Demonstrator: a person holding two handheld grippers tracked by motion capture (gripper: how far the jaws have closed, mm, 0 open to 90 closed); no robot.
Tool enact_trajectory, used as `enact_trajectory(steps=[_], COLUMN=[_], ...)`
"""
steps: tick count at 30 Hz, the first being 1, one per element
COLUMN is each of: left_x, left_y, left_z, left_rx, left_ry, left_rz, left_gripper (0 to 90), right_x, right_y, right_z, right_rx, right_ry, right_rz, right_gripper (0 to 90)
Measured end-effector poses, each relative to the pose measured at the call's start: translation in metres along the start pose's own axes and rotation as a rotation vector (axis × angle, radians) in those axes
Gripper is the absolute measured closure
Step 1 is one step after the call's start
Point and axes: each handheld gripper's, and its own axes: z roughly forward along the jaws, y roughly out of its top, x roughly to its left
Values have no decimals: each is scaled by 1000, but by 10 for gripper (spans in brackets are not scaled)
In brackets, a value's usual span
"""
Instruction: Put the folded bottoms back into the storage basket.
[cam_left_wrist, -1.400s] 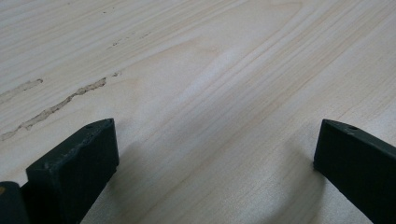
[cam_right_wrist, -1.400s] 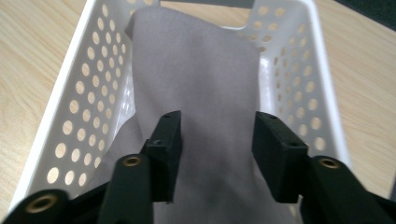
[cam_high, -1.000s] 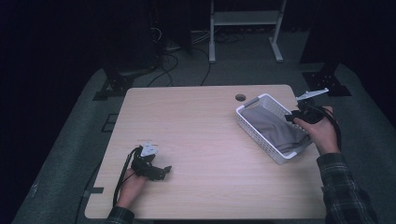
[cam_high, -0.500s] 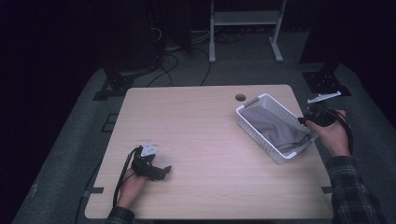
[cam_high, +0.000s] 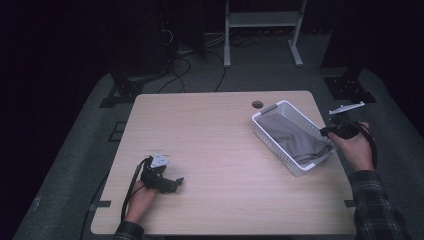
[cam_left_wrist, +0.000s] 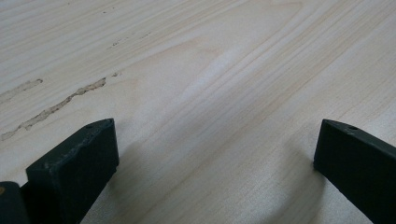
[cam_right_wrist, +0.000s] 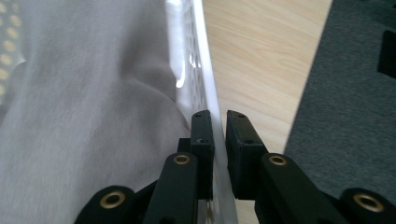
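High view, contents by size. Room: dark; grey carpet (cam_high: 75, 165) around the table; a white metal stand (cam_high: 262, 30) at 12 o'clock behind it; loose cables (cam_high: 200, 75) on the floor at 11 o'clock.

Table (cam_high: 215, 145): light wood, rectangular, with a round cable hole (cam_high: 257, 104) near its far edge at 1 o'clock.

Basket (cam_high: 280, 145): white, perforated, set askew at 3 o'clock on the table. Contents: one grey cloth (cam_high: 295, 137), folded loosely, covering most of the floor.

Right gripper (cam_high: 334, 131): at the basket's outer long wall, held by a hand in a plaid sleeve (cam_high: 375, 205). Right gripper view: jaws narrow, pinching the basket rim (cam_right_wrist: 205, 100), one inside against the cloth (cam_right_wrist: 93, 116), one outside.

Left gripper (cam_high: 172, 184): at 7 o'clock, low over bare wood, well apart from the basket; jaws wide, nothing between them.
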Motion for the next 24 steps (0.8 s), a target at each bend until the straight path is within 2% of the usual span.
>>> enact_trajectory(steps=[9,15,16,18,24], left_x=[0,0,0,0,0], left_y=[0,0,0,0,0], left_z=[0,0,0,0,0], left_rx=[0,4,3,3,3], left_ry=[0,-1,-1,-1,-1], left_rz=[0,1,1,1,1], left_gripper=[0,0,0,0,0], right_x=[24,38,46,47,69], right_y=[0,2,4,4,9], right_z=[-2,-3,-2,-2,-1], right_rx=[-2,2,6,7,10], right_ry=[76,93,101,102,118], right_rz=[-4,-11,-21,-22,-47], right_gripper=[829,824,823,822,819])
